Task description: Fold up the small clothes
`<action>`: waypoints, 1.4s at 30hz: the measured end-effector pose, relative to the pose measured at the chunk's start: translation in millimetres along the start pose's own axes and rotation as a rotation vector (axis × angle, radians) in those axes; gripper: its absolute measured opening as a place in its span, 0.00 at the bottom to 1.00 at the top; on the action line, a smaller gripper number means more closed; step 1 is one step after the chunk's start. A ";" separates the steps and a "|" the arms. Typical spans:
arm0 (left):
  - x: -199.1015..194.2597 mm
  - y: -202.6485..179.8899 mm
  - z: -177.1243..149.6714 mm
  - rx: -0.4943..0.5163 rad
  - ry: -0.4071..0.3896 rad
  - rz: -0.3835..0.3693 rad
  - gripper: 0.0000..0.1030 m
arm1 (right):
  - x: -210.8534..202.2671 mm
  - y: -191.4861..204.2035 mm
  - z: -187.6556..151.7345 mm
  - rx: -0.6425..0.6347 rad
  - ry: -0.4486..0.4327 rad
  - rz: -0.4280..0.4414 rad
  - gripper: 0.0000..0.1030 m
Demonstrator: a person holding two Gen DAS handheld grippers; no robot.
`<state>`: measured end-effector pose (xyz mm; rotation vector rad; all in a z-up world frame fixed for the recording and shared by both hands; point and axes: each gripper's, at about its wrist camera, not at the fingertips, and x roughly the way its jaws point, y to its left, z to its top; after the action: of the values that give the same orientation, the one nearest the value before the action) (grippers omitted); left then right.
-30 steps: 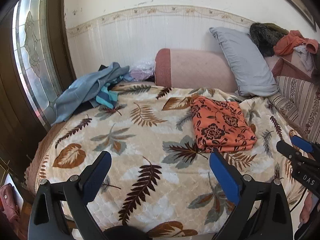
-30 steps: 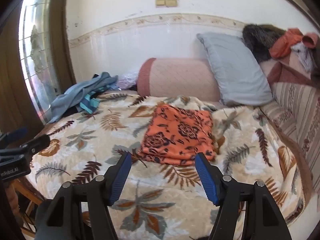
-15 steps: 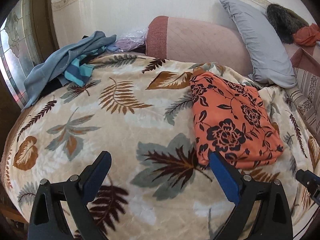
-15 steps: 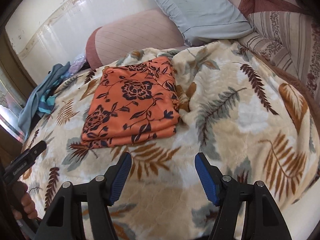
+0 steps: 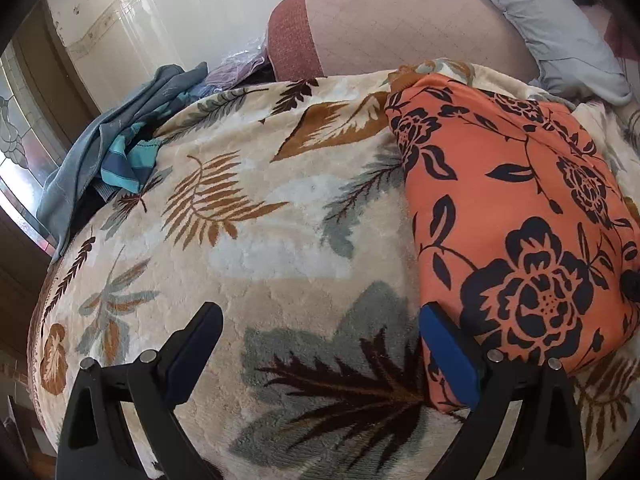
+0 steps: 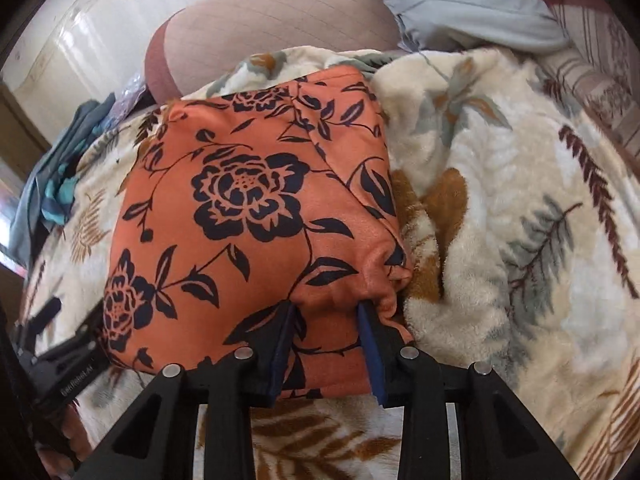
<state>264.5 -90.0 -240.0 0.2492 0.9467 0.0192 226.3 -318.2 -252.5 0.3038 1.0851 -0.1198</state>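
The folded orange floral garment (image 6: 248,216) lies on the leaf-print blanket (image 6: 500,208), stretching away from both grippers toward the pink bolster (image 6: 280,28). The right gripper (image 6: 326,344) is at its near right corner, jaws closing with a bunched fold of cloth between them. The left gripper (image 5: 320,356) stands spread and empty, its right finger (image 5: 448,356) just at the garment's near left edge.

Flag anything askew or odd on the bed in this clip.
Blanket is rucked into a ridge beside the orange garment. Blue clothes lie heaped, unfolded, at the far edge. Right gripper is closing, bunching the garment's near corner; left gripper is open.
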 end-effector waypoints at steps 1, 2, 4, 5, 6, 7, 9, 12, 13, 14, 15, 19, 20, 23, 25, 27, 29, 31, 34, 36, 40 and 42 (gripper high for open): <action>5.1 3.3 -0.4 -0.016 0.014 -0.011 0.96 | -2.0 2.9 2.5 0.000 0.014 -0.010 0.34; 10.1 5.2 -0.2 -0.035 0.031 -0.022 0.96 | -4.7 6.7 6.2 0.002 0.024 -0.020 0.34; 15.4 7.2 0.5 -0.075 0.052 -0.053 0.96 | -12.6 19.0 21.1 -0.012 0.007 -0.023 0.35; 16.3 8.3 0.9 -0.080 0.056 -0.061 0.96 | -15.5 27.4 29.1 -0.024 -0.011 -0.010 0.35; 16.6 7.3 1.5 -0.076 0.057 -0.065 0.96 | -16.1 36.4 37.6 -0.033 -0.022 0.015 0.36; 16.8 7.0 1.7 -0.069 0.057 -0.068 0.96 | -14.1 47.1 47.4 -0.039 -0.023 0.044 0.36; 19.6 9.1 2.0 -0.075 0.070 -0.084 0.96 | -4.4 66.3 67.5 -0.053 -0.004 0.109 0.35; 26.3 14.1 0.7 -0.119 0.107 -0.111 0.96 | 24.0 102.8 94.5 -0.107 0.037 0.164 0.36; 28.5 15.7 0.1 -0.135 0.119 -0.116 0.96 | 35.1 111.2 101.6 -0.126 0.065 0.176 0.36; 30.6 17.1 -0.3 -0.150 0.129 -0.122 0.96 | 47.4 121.6 109.0 -0.140 0.096 0.183 0.35; 33.0 18.8 -0.8 -0.163 0.140 -0.131 0.96 | 57.7 128.5 118.7 -0.146 0.111 0.169 0.35; 36.1 16.7 -1.6 -0.174 0.129 -0.120 0.96 | 93.3 135.6 146.4 -0.139 0.085 0.081 0.36; 35.5 15.4 -1.6 -0.171 0.119 -0.114 0.97 | 101.3 135.9 152.4 -0.129 0.085 0.055 0.36; 36.9 16.9 -0.3 -0.171 0.121 -0.127 0.97 | 107.1 135.4 167.7 -0.102 0.042 0.069 0.36; 34.7 18.0 3.3 -0.151 0.109 -0.130 0.96 | 103.1 132.5 176.2 -0.062 0.022 0.076 0.35; 26.9 18.5 8.6 -0.126 0.046 -0.109 0.96 | 94.4 121.4 184.2 -0.035 -0.011 0.089 0.35; 15.7 19.7 14.0 -0.129 -0.026 -0.105 0.96 | 74.6 107.7 186.1 -0.015 -0.071 0.088 0.35; 6.5 22.2 17.5 -0.159 -0.079 -0.139 0.96 | 55.8 82.7 185.8 0.035 -0.095 0.106 0.36; 4.0 18.4 18.7 -0.169 -0.099 -0.203 0.96 | 31.6 44.2 180.6 0.103 -0.114 0.113 0.69; 6.3 9.2 17.3 -0.138 -0.082 -0.192 0.96 | 13.0 11.0 177.1 0.126 -0.145 0.080 0.69; 4.4 5.3 16.1 -0.135 -0.089 -0.185 0.96 | 9.4 -35.4 165.8 0.204 -0.068 0.063 0.70; 4.4 7.0 16.1 -0.140 -0.079 -0.190 0.96 | 19.5 -42.5 156.2 0.213 -0.007 0.064 0.70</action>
<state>280.7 -86.0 -233.0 0.0296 0.8832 -0.0979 358.0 -404.7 -210.4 0.5289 1.0559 -0.1802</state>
